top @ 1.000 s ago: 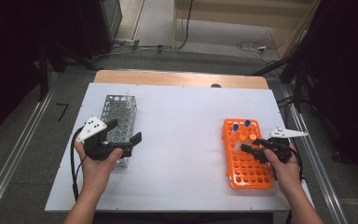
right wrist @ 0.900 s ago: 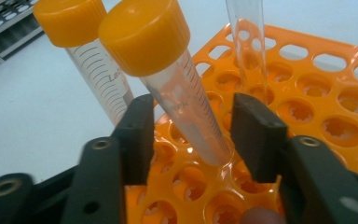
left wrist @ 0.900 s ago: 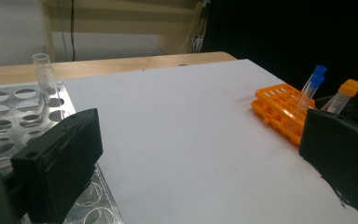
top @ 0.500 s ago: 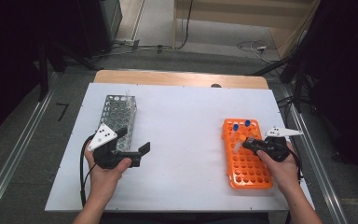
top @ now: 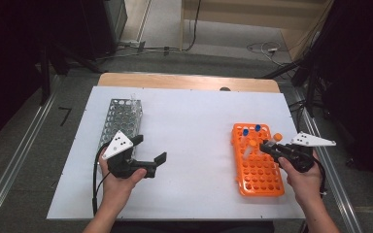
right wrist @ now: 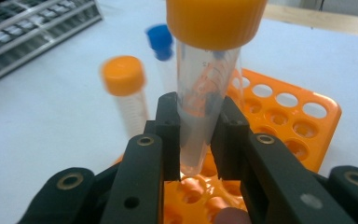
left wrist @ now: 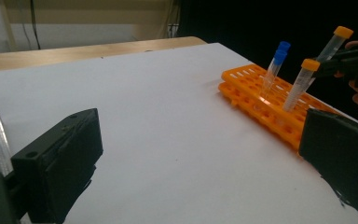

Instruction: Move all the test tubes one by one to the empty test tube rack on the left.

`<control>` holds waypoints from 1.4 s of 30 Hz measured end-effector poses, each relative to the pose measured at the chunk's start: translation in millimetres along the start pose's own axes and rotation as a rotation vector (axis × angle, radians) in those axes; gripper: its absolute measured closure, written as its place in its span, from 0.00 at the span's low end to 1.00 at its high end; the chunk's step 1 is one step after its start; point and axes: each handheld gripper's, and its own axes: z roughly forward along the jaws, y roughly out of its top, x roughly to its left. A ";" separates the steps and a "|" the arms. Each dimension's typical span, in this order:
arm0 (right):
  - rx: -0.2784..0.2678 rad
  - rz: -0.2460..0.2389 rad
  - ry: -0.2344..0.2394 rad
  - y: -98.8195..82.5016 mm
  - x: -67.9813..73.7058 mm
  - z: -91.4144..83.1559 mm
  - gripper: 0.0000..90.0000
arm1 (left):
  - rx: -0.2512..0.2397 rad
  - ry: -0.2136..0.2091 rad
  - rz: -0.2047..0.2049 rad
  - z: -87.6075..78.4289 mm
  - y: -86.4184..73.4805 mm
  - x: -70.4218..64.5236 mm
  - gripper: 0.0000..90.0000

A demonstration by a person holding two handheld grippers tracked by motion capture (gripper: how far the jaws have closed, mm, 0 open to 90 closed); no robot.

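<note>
From the high view, the right gripper [top: 273, 147] pinches an orange-capped tube [top: 274, 140] over the orange rack [top: 257, 170], while the left gripper [top: 149, 154] hangs spread beside the metal rack [top: 119, 116]. In the left gripper view the tube [left wrist: 331, 44] leans, lifted above the rack [left wrist: 261, 100]. In the right gripper view the jaws have just been closing and now clamp the clear, graduated tube [right wrist: 209, 93] below its orange cap.

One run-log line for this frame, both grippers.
left gripper: open, empty | right gripper: shut on orange-capped tube, above orange rack | metal rack: by left hand
</note>
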 end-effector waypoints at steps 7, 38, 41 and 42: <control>-0.008 -0.015 0.107 0.9 9.4 -13.1 0.81 | 0.005 -0.011 0.018 3.3 0.7 -6.7 0.00; 0.071 -0.148 0.359 20.2 93.6 47.5 0.81 | 0.052 -0.269 0.123 55.2 15.4 -75.0 0.36; 0.091 -0.160 0.379 19.7 102.9 55.6 0.81 | 0.044 -0.330 0.125 57.3 16.4 -77.5 0.48; 0.097 -0.163 0.381 19.6 104.8 57.5 0.81 | 0.042 -0.354 0.119 58.4 16.8 -78.7 0.50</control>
